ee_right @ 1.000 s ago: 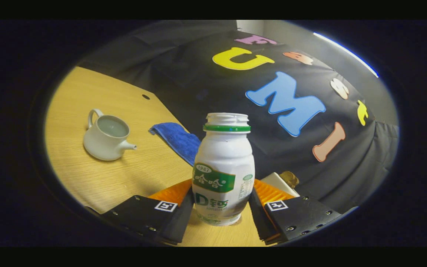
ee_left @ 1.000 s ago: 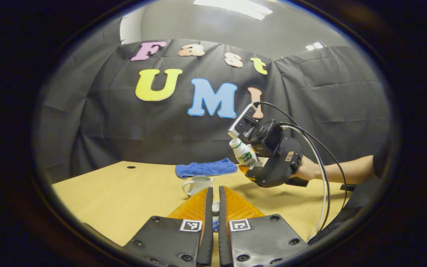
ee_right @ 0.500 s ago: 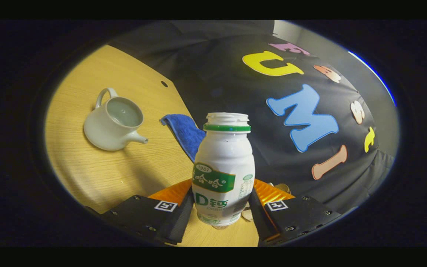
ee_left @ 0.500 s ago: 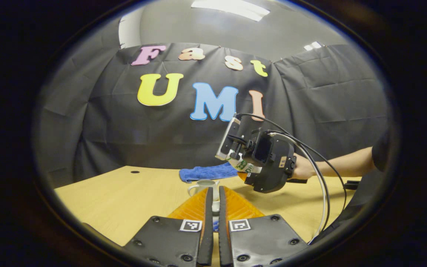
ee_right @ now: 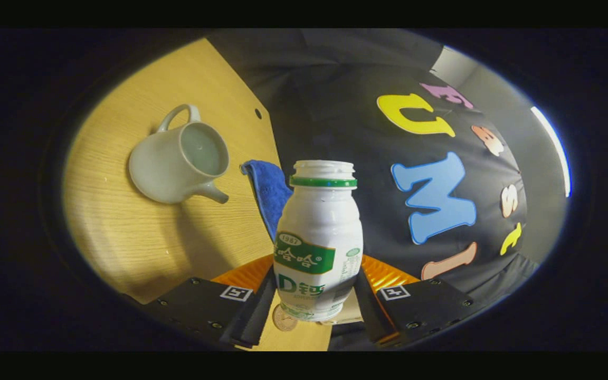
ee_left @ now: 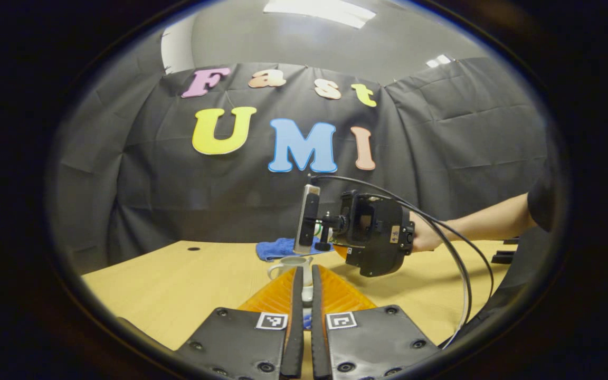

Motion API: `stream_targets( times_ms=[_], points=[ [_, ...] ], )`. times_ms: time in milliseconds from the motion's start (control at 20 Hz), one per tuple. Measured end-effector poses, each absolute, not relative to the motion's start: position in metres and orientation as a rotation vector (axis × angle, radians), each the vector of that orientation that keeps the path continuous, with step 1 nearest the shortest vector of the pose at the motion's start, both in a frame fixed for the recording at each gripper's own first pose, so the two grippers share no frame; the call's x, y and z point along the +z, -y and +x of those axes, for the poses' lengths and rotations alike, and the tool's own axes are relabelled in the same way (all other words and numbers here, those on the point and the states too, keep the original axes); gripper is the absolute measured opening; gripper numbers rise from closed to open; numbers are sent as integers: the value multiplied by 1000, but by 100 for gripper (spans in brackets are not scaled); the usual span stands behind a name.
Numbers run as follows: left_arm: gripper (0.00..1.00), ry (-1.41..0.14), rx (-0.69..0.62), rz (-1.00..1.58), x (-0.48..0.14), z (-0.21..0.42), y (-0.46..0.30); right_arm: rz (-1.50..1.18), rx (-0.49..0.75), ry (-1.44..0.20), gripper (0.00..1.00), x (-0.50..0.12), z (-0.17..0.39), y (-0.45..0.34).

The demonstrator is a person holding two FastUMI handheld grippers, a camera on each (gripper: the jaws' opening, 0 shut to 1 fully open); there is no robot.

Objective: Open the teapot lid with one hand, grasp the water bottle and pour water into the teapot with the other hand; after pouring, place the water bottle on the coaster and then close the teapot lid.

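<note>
Two tongs at work. Right tongs (ee_right: 314, 295) clamp white water bottle (ee_right: 318, 237) by lower body, cap off, bottle tipped toward teapot (ee_right: 180, 155) standing lidless on wooden worktop (ee_right: 124, 232). Blue cloth (ee_right: 267, 190) just beyond teapot. Left tongs (ee_left: 304, 316) nearly closed on small white piece, likely lid, held near side of teapot.
</note>
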State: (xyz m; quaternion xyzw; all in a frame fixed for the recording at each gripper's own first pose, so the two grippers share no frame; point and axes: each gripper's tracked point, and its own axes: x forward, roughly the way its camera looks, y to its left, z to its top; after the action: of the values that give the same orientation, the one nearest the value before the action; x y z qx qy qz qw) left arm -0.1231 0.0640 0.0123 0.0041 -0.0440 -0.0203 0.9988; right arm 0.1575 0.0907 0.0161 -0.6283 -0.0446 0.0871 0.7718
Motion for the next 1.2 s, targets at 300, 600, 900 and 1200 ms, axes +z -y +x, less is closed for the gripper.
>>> stream_targets(
  times_ms=[300,600,900,1200],
  points=[
    [17,99,-49,7,15,-125,-62,-1497,188,173,72,20,156,-103],
    [17,92,-45,-5,13,-123,-64,-1553,187,191,72,19,156,-106],
    [17,91,-45,-1,13,-123,-66,-1597,192,200,72,20,156,-109],
    [13,89,-41,1,13,-123,-67,-1659,183,212,72,24,158,-109]
  ],
)
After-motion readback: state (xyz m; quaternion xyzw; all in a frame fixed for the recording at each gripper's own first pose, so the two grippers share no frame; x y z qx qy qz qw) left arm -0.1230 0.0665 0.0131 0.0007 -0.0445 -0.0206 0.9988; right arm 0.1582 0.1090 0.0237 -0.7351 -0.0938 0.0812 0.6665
